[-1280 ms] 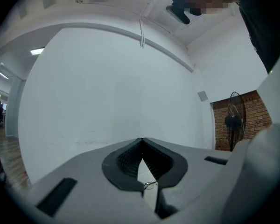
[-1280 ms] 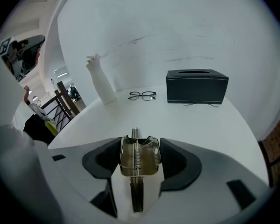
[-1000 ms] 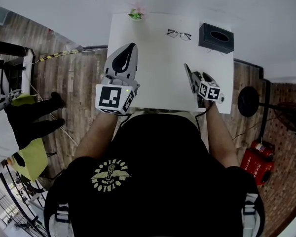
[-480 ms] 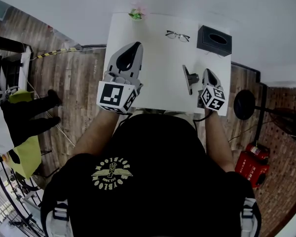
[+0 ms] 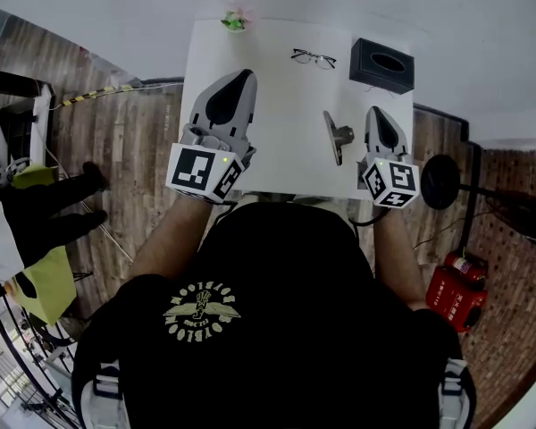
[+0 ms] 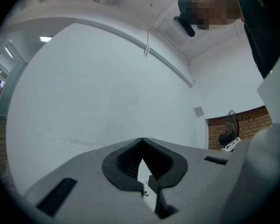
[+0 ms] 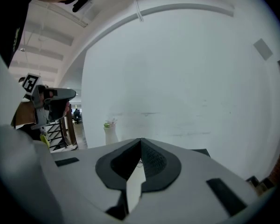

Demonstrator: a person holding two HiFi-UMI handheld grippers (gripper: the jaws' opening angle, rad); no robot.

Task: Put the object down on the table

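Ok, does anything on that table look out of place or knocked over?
Nothing stands out. The glasses, the black box and the small plant sit apart along the far side of the white table, and the grey object is alone nearer the front edge. No spill or damage shows.

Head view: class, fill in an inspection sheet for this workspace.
Surface: white table.
Job's things: grey object on the table, apart from the right gripper.
Clutter: glasses, black tissue box, small plant, all at the far edge.
Grippers: left gripper and right gripper both shut, nothing between the jaws.
Cables: dark lead under the right gripper.
Surroundings: wooden floor, round black base, red case.
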